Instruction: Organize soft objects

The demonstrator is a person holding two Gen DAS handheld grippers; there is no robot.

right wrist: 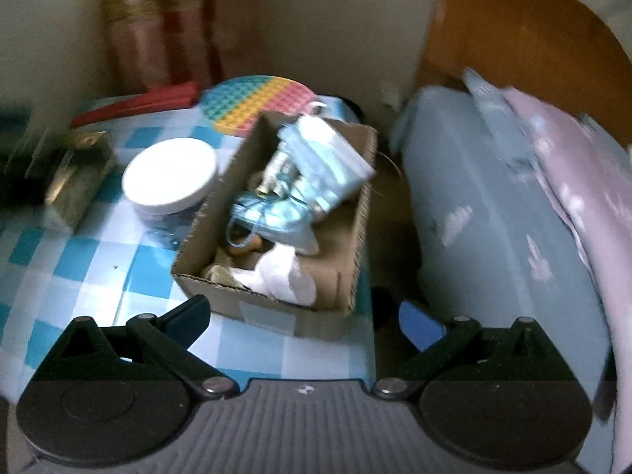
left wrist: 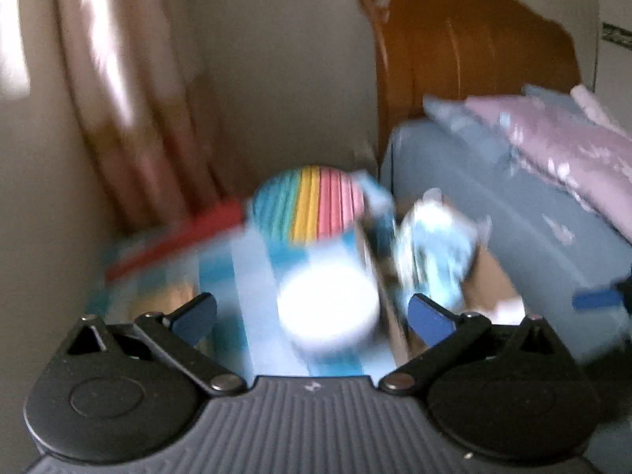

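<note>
A cardboard box (right wrist: 252, 308) stands on the blue-checked table (right wrist: 71, 276). It holds a bundle of light blue face masks (right wrist: 328, 166) and a crumpled white tissue (right wrist: 280, 272). My right gripper (right wrist: 306, 322) hangs open just in front of the box's near wall, with nothing between its fingers. The left wrist view is blurred. In it my left gripper (left wrist: 312, 316) is wide open, and the pads touch nothing. A white-lidded jar (left wrist: 328, 308) lies ahead between the fingers. The box's masks (left wrist: 434, 245) show to the right.
A rainbow bubble disc (right wrist: 256, 98), a red flat object (right wrist: 138, 102) and a white-lidded jar (right wrist: 170, 173) sit behind and left of the box. A dark box (right wrist: 79, 173) lies at the left. A blue bed (right wrist: 493, 197) with a pink pillow (right wrist: 572, 158) borders the table's right.
</note>
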